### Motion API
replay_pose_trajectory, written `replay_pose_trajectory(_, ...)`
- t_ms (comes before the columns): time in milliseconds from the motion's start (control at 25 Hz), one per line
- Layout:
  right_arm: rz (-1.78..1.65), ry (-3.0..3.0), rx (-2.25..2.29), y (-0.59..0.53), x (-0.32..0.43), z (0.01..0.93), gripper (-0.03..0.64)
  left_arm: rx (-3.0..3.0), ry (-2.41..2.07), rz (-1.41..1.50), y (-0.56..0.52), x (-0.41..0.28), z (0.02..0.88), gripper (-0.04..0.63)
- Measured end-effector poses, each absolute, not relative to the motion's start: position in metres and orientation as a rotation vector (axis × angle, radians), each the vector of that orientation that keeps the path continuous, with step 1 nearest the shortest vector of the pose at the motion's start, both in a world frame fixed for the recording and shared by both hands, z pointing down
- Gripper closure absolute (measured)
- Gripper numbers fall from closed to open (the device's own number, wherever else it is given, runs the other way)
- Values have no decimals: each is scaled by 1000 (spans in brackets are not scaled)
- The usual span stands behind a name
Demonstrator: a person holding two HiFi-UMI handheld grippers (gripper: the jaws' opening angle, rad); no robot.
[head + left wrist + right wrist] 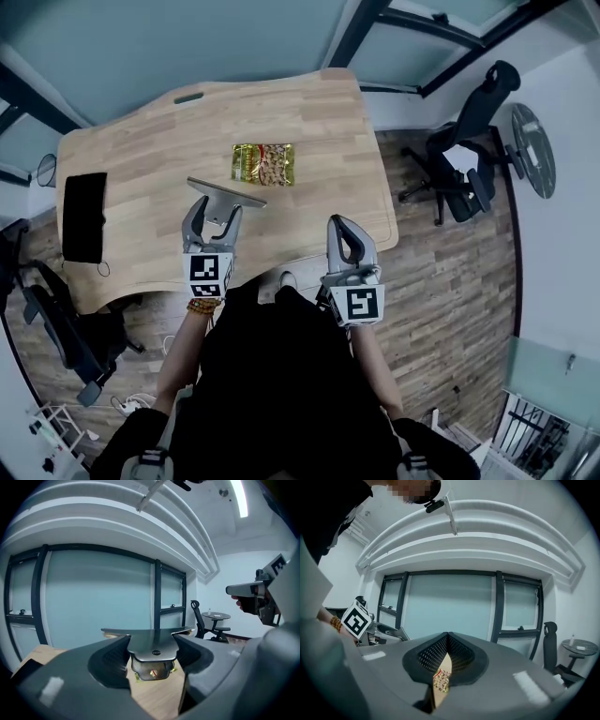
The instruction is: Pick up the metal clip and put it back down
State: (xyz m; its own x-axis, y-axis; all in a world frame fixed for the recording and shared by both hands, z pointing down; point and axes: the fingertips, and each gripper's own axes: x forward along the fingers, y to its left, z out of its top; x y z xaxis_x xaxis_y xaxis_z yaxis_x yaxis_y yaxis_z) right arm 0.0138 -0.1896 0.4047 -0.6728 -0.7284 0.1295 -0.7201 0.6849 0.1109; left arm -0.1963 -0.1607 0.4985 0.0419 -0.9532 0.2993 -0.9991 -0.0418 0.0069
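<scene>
The left tongs [213,210] pinch the metal clip [226,194] above the desk [141,159]; the right tongs [346,235] are pressed together, empty.

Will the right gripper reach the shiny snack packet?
Probably yes: the right gripper is empty and only bare table lies between it and the snack packet, though its shut jaws must open first.

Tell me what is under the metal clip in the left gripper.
Bare wooden table shows beneath the metal clip, held in the left gripper. Beyond it lies a snack packet, mostly covered by the clip's lower part in the left gripper view.
</scene>
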Motion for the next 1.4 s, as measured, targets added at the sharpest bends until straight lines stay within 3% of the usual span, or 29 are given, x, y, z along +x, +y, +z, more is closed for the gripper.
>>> replay_pose_trajectory(1400, -33, -2374, 1640, -175, 124, 417, 595, 2220, -1561, 667, -190, -124, 663, 290)
